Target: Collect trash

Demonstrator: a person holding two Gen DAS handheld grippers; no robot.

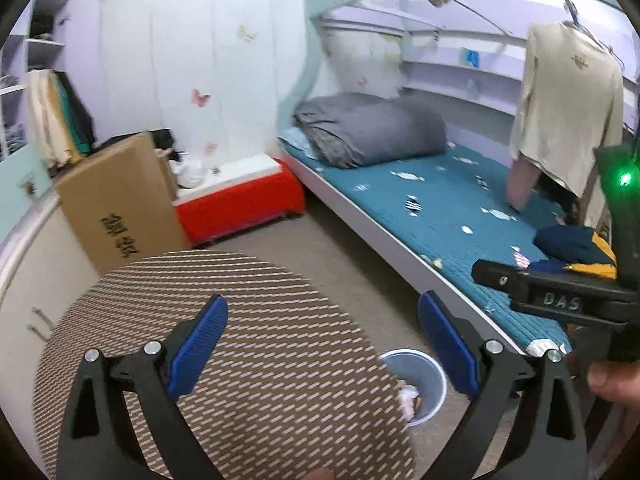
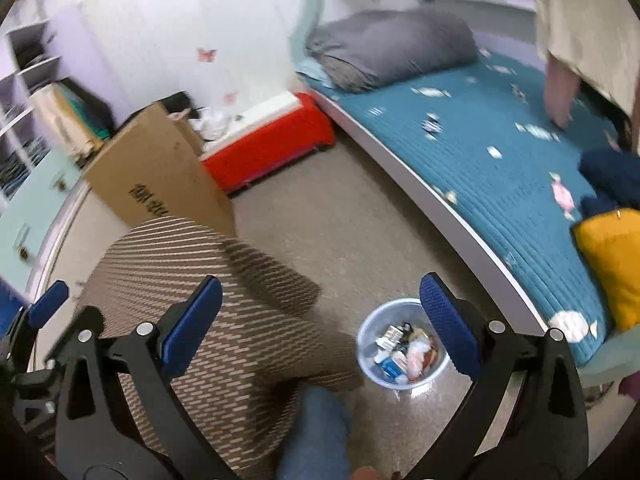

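Both grippers, left (image 1: 322, 336) & right (image 2: 320, 320), hang released w/ nothing between pads. Trash sits in bin (image 2: 402, 344) on floor at 6 o'clock, beside round bench (image 1: 200, 340). Next pickup likely needs scanning the bed (image 2: 480, 152) at 2 o'clock first.

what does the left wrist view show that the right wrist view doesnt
Only the left wrist view: the right gripper's black body from the side and the beige shirt's top on its hanger.
Only the right wrist view: the trash inside the bin, wrappers and small boxes, and a blue sock.
Both: the patterned round table, cardboard box, red storage box, grey duvet on the teal mattress.
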